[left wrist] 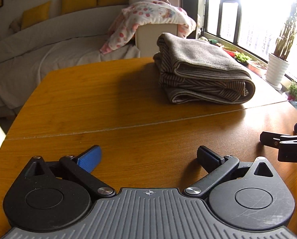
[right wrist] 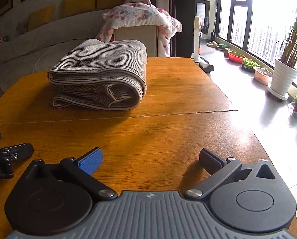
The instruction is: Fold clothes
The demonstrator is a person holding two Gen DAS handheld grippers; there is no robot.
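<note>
The left gripper [left wrist: 149,155] and right gripper [right wrist: 151,157] are hovering low over the wooden table [left wrist: 112,107], both with fingers spread wide and holding nothing. The folded striped garment [right wrist: 100,75] is lying on the table, well beyond both grippers.

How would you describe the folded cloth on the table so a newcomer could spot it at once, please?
Start at the wooden table in front of the sofa. On its far half lies the folded cloth, a thick grey-brown striped bundle. It is the only fabric on the tabletop; the flowered pink blanket hangs on the chair behind.
</note>
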